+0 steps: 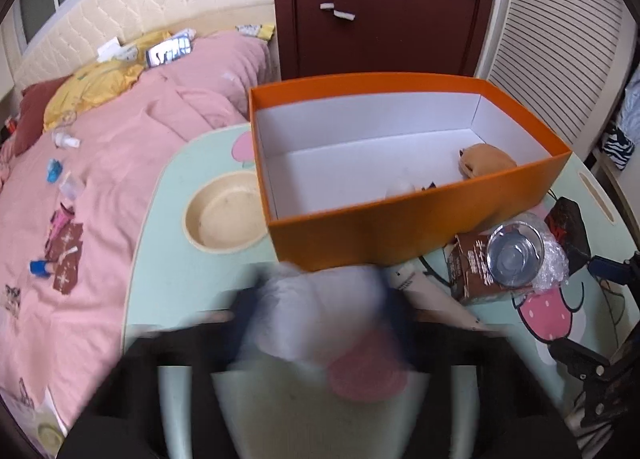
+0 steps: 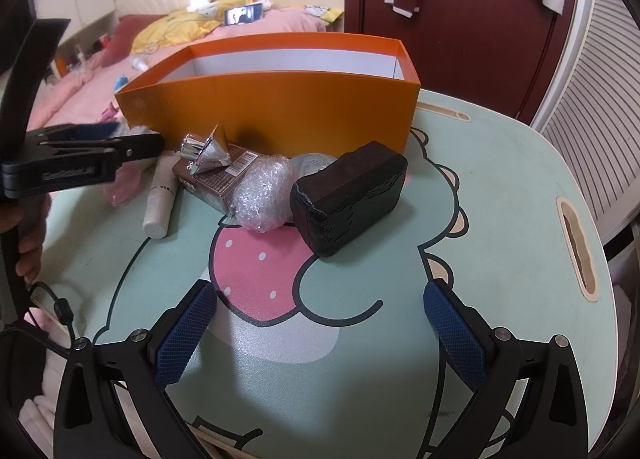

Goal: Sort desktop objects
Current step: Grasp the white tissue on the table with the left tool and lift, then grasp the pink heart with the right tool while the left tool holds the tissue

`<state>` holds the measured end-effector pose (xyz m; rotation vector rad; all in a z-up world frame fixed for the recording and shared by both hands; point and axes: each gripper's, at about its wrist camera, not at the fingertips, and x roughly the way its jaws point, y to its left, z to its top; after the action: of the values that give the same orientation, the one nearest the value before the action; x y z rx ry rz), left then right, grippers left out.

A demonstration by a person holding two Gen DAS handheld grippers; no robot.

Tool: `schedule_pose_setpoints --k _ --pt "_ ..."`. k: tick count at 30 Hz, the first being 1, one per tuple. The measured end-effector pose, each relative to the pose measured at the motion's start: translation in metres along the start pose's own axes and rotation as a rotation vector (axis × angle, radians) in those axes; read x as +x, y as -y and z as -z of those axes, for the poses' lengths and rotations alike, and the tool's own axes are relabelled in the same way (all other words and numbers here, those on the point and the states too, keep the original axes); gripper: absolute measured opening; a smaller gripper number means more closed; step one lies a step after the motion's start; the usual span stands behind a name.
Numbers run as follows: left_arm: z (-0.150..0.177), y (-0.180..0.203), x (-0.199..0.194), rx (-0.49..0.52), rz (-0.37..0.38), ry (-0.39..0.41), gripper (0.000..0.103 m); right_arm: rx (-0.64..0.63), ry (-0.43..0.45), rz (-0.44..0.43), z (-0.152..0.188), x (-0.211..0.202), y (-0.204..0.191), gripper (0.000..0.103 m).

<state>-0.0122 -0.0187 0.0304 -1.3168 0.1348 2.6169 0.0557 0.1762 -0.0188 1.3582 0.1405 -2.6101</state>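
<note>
Carrying what looks like a blurred pale bag [image 1: 320, 311] clamped in left gripper [image 1: 316, 323] over orange box [image 1: 400, 219] near wall before releasing; right gripper [image 2: 320, 323] jaws wide, idle.

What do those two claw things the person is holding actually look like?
The right gripper is a black, angular frame with round silver bolts; its two fingers end in blue pads with a fine cross-hatched grip. The left gripper, seen side-on from the right wrist, looks matching: black, with a blue pad. A thin black cable loops nearby. In its own view it is blurred.
</note>
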Motion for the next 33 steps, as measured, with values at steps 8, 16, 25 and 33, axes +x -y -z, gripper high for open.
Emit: schedule_pose_setpoints --k 8,16,25,33 --pt "0.013 -0.019 -0.059 -0.095 0.056 0.102 0.034 0.005 0.0 0.002 0.001 0.0 -0.004 0.103" --pt "0.049 -0.026 -0.069 -0.151 0.049 0.07 0.034 0.003 -0.001 0.001 0.0 0.0 -0.003 0.103" --pt "0.063 -0.02 -0.042 -0.119 -0.051 -0.031 0.035 -0.014 0.007 -0.038 -0.001 -0.001 0.0 0.099" --pt "0.064 -0.021 -0.041 -0.097 -0.05 -0.031 0.035 -0.132 0.179 -0.265 -0.022 -0.038 -0.03 0.084"
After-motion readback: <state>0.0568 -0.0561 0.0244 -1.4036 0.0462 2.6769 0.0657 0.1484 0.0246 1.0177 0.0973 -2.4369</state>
